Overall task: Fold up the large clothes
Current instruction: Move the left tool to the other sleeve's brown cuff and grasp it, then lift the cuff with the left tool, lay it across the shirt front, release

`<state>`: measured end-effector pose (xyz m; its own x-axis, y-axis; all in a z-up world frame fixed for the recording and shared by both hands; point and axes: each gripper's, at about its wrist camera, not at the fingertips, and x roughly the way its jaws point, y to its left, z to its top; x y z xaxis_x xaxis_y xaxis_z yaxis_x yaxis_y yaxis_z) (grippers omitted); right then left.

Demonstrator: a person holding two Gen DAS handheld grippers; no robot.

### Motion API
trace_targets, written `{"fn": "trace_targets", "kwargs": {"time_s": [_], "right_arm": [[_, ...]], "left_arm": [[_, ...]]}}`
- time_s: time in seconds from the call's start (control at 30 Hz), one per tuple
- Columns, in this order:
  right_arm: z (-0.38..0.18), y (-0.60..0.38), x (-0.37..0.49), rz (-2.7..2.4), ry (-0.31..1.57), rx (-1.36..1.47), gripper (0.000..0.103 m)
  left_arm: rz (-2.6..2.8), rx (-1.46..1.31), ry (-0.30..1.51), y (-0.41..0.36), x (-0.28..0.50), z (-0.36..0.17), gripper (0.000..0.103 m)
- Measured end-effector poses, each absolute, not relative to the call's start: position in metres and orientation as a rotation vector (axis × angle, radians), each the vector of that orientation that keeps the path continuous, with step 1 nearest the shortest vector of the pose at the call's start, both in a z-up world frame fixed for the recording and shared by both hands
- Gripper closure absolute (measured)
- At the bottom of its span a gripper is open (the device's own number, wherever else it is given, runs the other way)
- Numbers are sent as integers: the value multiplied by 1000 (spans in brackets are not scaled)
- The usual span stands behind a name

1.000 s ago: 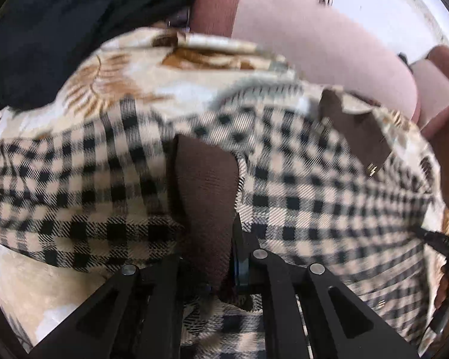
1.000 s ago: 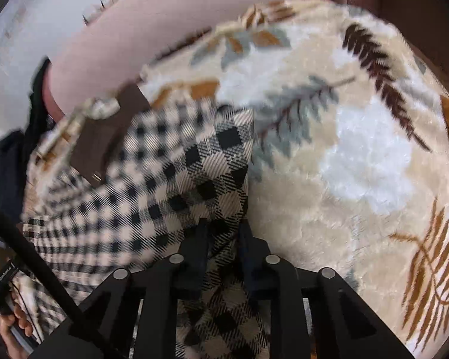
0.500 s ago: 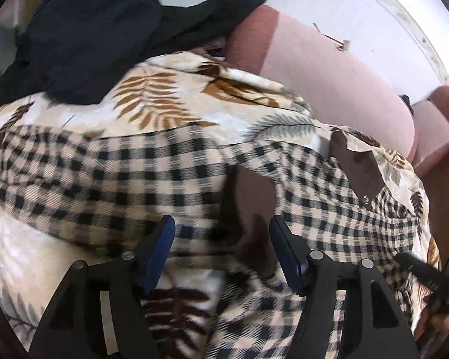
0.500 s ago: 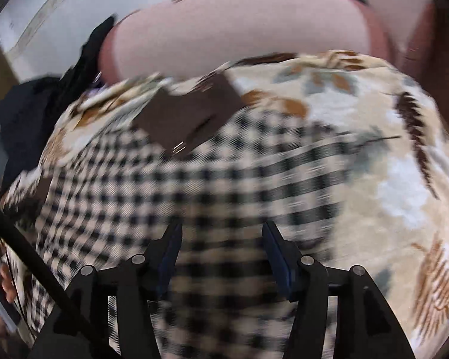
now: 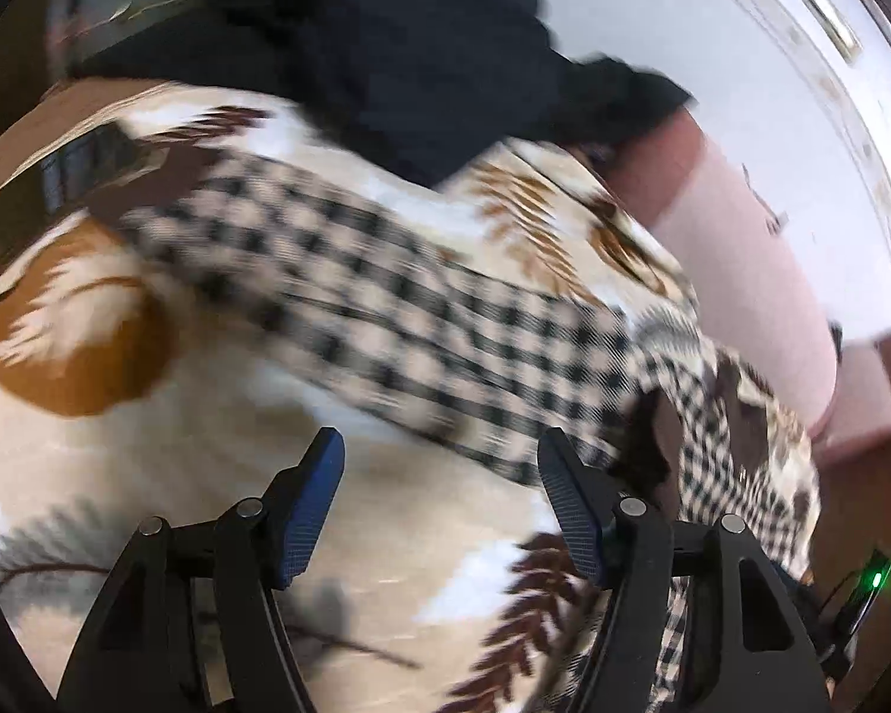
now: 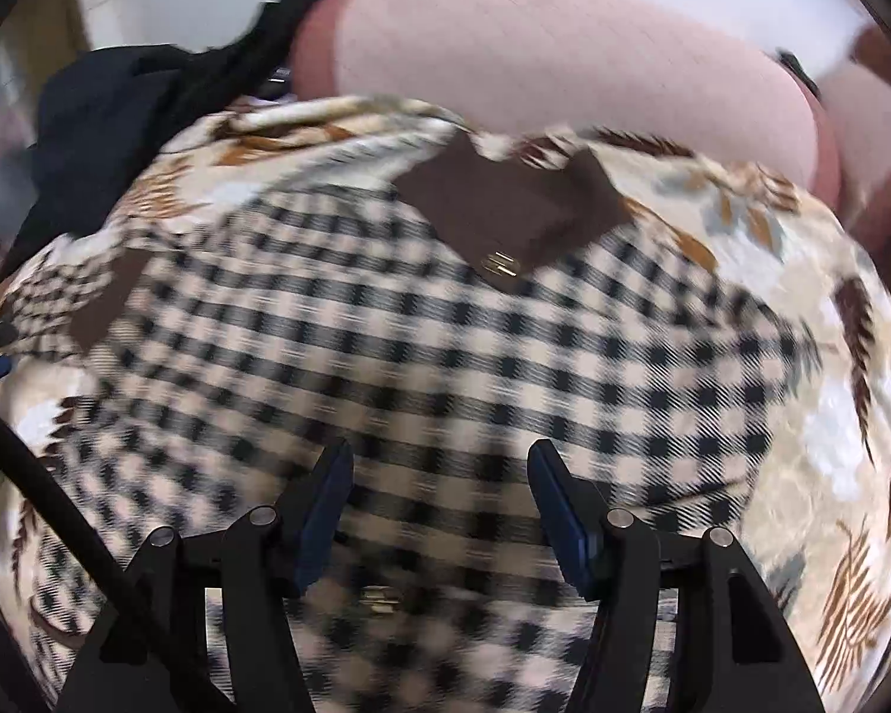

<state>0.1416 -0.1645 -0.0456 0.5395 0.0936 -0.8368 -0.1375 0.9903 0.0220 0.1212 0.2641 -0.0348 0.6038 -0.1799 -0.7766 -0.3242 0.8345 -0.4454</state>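
Note:
A black-and-cream checked garment (image 6: 445,344) with a brown collar (image 6: 505,208) lies spread on a leaf-print blanket (image 6: 802,327). My right gripper (image 6: 441,457) hovers just above its checked cloth; the jaws are opening and nothing is pinched between them. In the left wrist view a checked sleeve (image 5: 422,309) runs from a brown cuff (image 5: 148,184) at the upper left down to the right. My left gripper (image 5: 439,451) is over bare blanket (image 5: 386,564) just short of that sleeve, its jaws opening and empty.
A black garment (image 5: 386,47) is heaped at the blanket's far left end (image 6: 107,113). A pink cushioned back (image 6: 564,53) rises behind the blanket, with a white wall (image 5: 713,30) beyond. A black cable (image 6: 59,493) crosses the right view's lower left.
Both grippers were shut on the garment, the left on brown cloth, the right on a checked edge. Both have let go, opened wide and swung away; the left now sits over bare blanket.

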Motion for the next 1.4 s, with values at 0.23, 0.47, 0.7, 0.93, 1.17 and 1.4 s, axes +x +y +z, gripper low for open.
{"fn": "trace_targets", "kwargs": {"time_s": [0.23, 0.47, 0.7, 0.93, 1.17, 1.4], "right_arm": [[-30, -92, 133, 276, 953, -88, 37], [-22, -26, 125, 399, 935, -164, 37], [-31, 24, 126, 479, 947, -253, 37], [-52, 62, 134, 533, 977, -322, 37], [-65, 102, 148, 554, 958, -417, 37], [-68, 131, 167, 572, 931, -428, 37]], "left_arm": [[193, -701, 911, 331, 104, -30, 35], [267, -758, 918, 374, 103, -40, 34], [311, -845, 933, 408, 111, -59, 34], [333, -900, 942, 427, 128, -71, 33], [329, -930, 910, 436, 144, -67, 32], [286, -910, 889, 442, 153, -58, 32]]}}
